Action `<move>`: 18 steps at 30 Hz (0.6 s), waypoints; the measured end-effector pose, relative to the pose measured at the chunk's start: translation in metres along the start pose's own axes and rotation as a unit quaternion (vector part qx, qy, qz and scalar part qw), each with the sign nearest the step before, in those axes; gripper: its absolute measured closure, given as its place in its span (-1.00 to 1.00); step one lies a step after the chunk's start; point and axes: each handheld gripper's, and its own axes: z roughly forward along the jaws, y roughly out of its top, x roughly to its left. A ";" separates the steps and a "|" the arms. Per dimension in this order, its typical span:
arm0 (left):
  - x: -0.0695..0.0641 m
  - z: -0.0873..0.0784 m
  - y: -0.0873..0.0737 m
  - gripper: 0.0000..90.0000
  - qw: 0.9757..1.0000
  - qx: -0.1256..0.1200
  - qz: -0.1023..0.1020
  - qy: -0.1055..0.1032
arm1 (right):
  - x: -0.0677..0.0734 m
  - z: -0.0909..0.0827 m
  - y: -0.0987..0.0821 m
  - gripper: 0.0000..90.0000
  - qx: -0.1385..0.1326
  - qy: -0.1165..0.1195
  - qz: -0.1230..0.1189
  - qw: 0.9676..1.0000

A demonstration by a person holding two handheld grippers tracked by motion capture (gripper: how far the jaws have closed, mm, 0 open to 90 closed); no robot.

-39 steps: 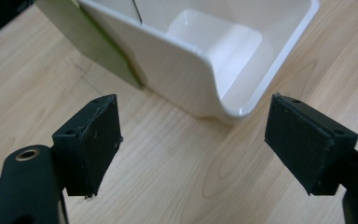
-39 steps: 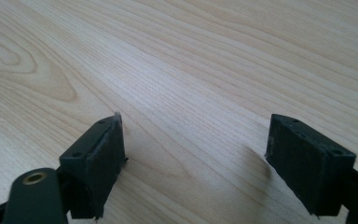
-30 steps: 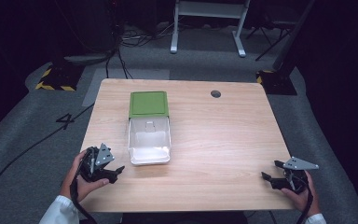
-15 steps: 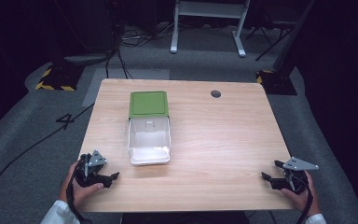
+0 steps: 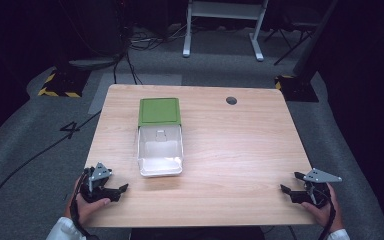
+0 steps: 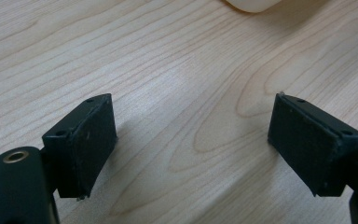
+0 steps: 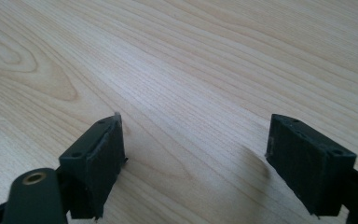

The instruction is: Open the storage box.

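- Left gripper (image 5: pixel 122 190) now lower, at wooden table's (image 5: pixel 230 150) near-left corner; jaws just widened, empty.
- Right gripper (image 5: pixel 286 190) unmoved, near-right corner, jaws wide, empty.
- Green-lidded white plastic box (image 5: pixel 160 145) mid-table, nearer left gripper, untouched.

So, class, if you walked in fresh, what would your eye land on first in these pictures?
First, the clear plastic container lying open near the middle of the wooden table, its green lid flat just beyond it. Next, the two black grippers at the near edge: the left gripper and the right gripper, each with fingers apart and nothing between them.
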 end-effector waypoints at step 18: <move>0.001 0.001 0.001 -0.66 1.000 0.001 -0.002 0.002 | 0.000 0.000 0.000 -0.57 -0.001 -0.002 -0.003 1.000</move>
